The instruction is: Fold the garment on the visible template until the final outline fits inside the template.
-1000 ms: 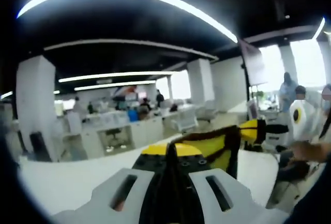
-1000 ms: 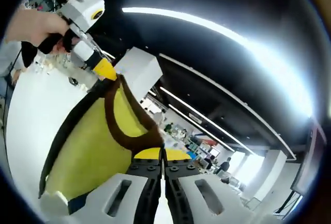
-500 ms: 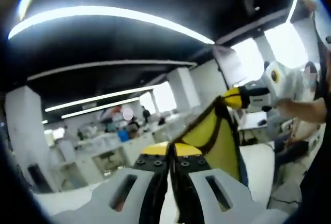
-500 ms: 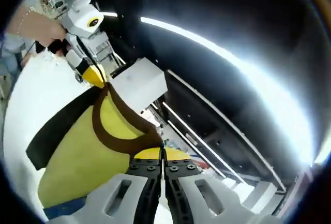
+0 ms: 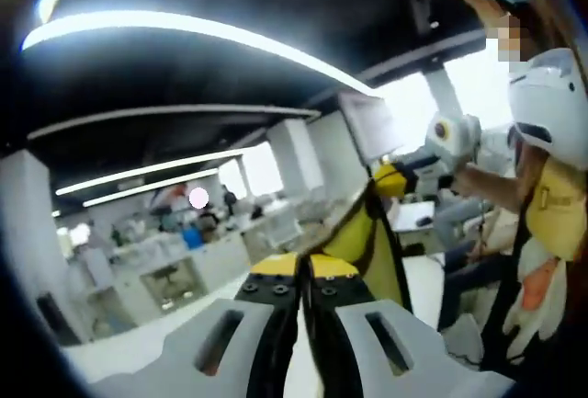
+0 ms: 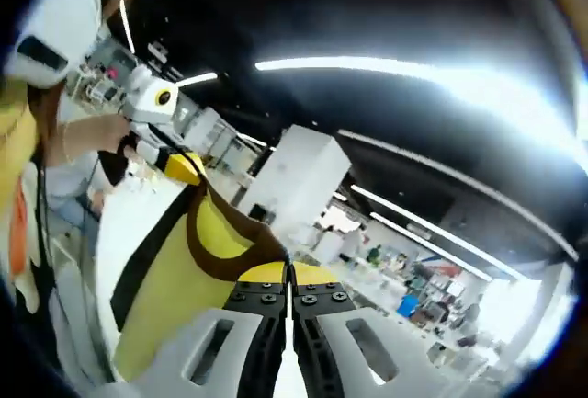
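Left claw: clenched on garment.
Right claw: clenched on garment, stretched between claws, above table.

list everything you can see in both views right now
garment: one, yellow with dark brown trim, lifted and stretched between the two grippers
table: one, white, under the hanging garment
ceiling lights: several long white strips overhead
pillar: one, white, behind the garment
desks: several, white, far back in the office with people near them
person: one, yellow top and white helmet, at the right edge of the left gripper view
left gripper: white with yellow tips, shut on the garment
right gripper: white with yellow tips, shut on the garment
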